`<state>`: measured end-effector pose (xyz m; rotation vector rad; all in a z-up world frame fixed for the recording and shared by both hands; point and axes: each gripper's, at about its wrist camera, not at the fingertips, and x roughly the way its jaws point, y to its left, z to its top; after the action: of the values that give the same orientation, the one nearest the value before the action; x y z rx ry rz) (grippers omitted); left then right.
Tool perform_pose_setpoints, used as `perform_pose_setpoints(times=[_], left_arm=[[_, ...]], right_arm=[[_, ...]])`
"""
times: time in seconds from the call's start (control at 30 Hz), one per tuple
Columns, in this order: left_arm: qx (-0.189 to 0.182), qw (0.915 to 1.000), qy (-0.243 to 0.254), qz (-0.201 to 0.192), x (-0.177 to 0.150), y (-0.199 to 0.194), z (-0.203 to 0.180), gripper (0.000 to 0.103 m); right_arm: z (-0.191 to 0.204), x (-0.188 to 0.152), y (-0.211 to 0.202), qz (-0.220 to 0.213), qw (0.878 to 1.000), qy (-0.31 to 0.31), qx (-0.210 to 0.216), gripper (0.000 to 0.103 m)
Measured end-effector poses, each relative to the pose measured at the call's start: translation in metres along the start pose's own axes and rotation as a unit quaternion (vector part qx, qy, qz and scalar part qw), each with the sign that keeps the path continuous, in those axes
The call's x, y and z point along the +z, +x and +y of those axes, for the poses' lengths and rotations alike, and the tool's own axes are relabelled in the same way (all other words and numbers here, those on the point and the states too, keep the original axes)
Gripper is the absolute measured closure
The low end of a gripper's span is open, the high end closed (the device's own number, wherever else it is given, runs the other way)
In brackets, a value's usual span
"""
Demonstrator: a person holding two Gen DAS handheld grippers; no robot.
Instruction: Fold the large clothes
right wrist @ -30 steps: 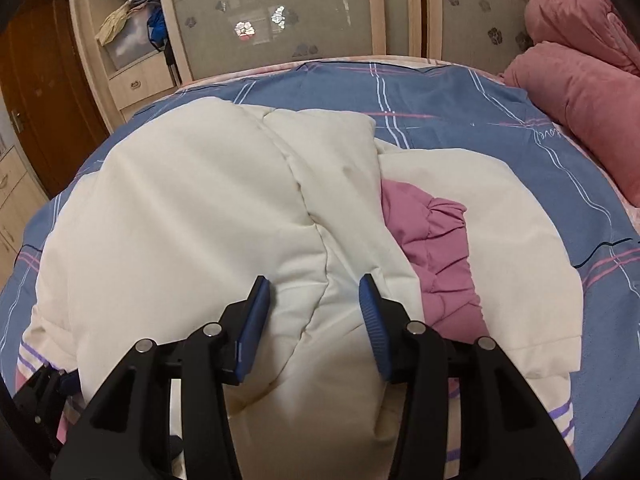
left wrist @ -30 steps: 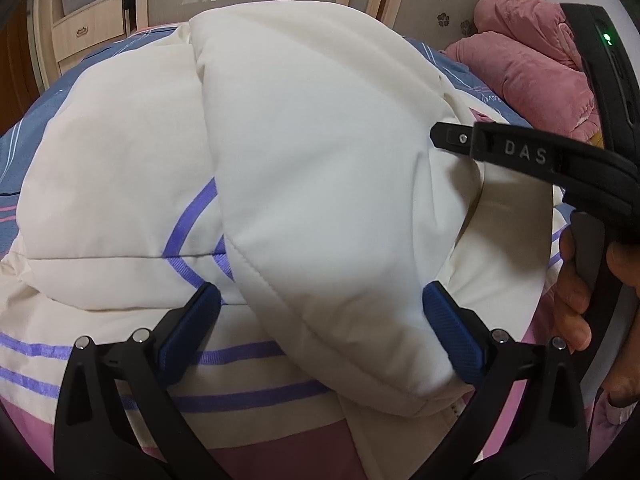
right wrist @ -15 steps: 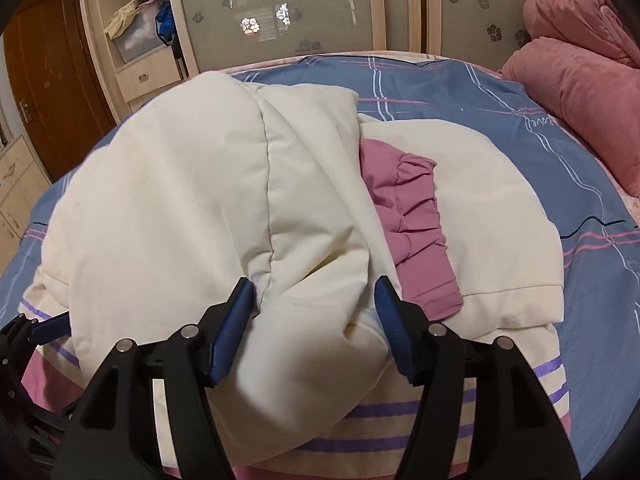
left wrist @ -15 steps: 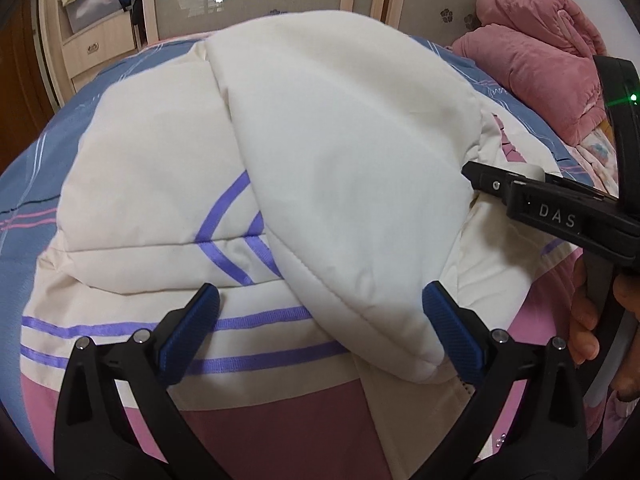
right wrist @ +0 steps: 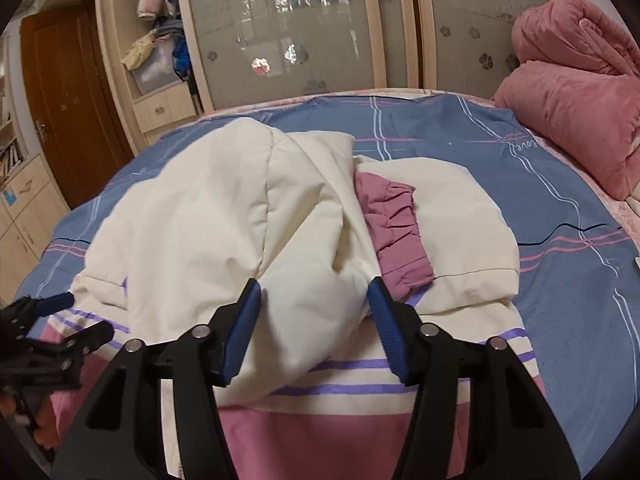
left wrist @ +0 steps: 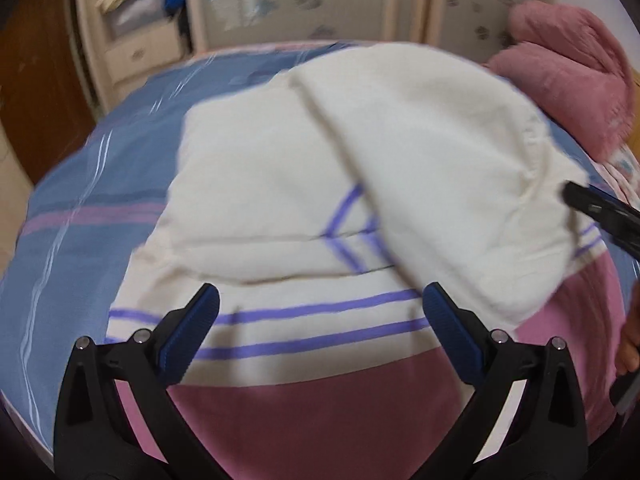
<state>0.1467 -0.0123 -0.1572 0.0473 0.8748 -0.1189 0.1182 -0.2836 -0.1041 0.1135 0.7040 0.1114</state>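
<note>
Left wrist view: the left hand-held gripper (left wrist: 320, 312) hovers with jaws spread wide — empty — over the cream jacket (left wrist: 280, 184) on the bed (left wrist: 88, 208). Right wrist view: the right hand-held gripper (right wrist: 312, 316) stands open around a jacket fold.

The only legible writing is a small cursive word, apparently "love", printed in dark script on the blue striped cotton bedsheet (right wrist: 524, 145), at about two o'clock in the right wrist view, just beside the folded pink plush blanket (right wrist: 580, 120).
</note>
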Motion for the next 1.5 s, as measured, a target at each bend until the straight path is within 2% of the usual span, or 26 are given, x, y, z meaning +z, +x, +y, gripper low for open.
perform_pose_setpoints(times=[0.07, 0.13, 0.2, 0.27, 0.37, 0.43, 0.57, 0.67, 0.8, 0.9, 1.0, 1.13, 1.2, 1.27, 1.4, 1.5], left_arm=[[-0.001, 0.9994, -0.023, 0.024, -0.003, 0.012, 0.012, 0.002], [-0.003, 0.9985, -0.035, 0.043, -0.005, 0.021, 0.018, 0.002], [0.004, 0.9986, -0.029, 0.044, -0.005, 0.024, 0.017, 0.002], [0.011, 0.9987, -0.022, 0.044, -0.006, 0.025, 0.015, 0.002], [0.013, 0.9987, -0.021, 0.045, -0.007, 0.027, 0.015, 0.002], [0.010, 0.9987, -0.027, 0.043, -0.006, 0.022, 0.019, 0.002], [0.009, 0.9979, -0.053, 0.036, -0.004, 0.014, 0.031, 0.002], [0.006, 0.9967, -0.072, 0.038, -0.005, 0.014, 0.043, 0.002], [0.013, 0.9966, -0.067, 0.046, -0.011, 0.018, 0.040, 0.002], [0.032, 0.9971, -0.050, 0.047, -0.012, 0.021, 0.034, 0.002], [0.032, 0.9971, -0.050, 0.048, -0.012, 0.023, 0.035, 0.002], [0.028, 0.9969, -0.055, 0.049, -0.013, 0.025, 0.037, 0.002], [0.034, 0.9967, -0.051, 0.053, -0.013, 0.029, 0.036, 0.002], [0.042, 0.9966, -0.047, 0.053, -0.011, 0.032, 0.034, 0.002], [0.050, 0.9963, -0.042, 0.055, -0.009, 0.036, 0.031, 0.002], [0.046, 0.9965, -0.044, 0.055, -0.007, 0.037, 0.033, 0.002]], right_arm=[[0.003, -0.002, 0.010, 0.022, 1.000, -0.012, -0.015, 0.047], [0.001, -0.010, 0.031, 0.065, 0.997, -0.019, -0.035, 0.047], [-0.010, -0.020, 0.052, 0.106, 0.994, 0.009, -0.025, 0.047], [-0.025, -0.026, 0.060, 0.117, 0.991, 0.062, 0.004, 0.045], [-0.035, -0.023, 0.047, 0.111, 0.988, 0.100, 0.028, 0.043], [-0.036, -0.021, 0.025, 0.080, 0.991, 0.109, 0.022, 0.043], [-0.012, -0.017, -0.014, 0.007, 0.999, 0.054, 0.001, 0.043], [0.019, -0.012, -0.032, -0.037, 0.999, -0.001, 0.020, 0.043], [0.052, -0.005, -0.017, -0.032, 0.997, -0.065, 0.022, 0.043], [0.061, -0.010, 0.017, 0.024, 0.997, -0.071, 0.035, 0.043], [0.065, -0.028, 0.044, 0.079, 0.994, -0.067, 0.032, 0.043], [0.068, -0.026, 0.046, 0.094, 0.993, -0.070, 0.024, 0.043], [0.072, -0.014, 0.031, 0.084, 0.993, -0.067, 0.052, 0.043], [0.075, 0.007, 0.014, 0.046, 0.994, -0.070, 0.075, 0.043], [0.074, 0.049, 0.010, -0.008, 0.996, -0.059, 0.066, 0.043], [0.068, 0.079, 0.039, -0.013, 0.998, -0.037, 0.052, 0.043]])
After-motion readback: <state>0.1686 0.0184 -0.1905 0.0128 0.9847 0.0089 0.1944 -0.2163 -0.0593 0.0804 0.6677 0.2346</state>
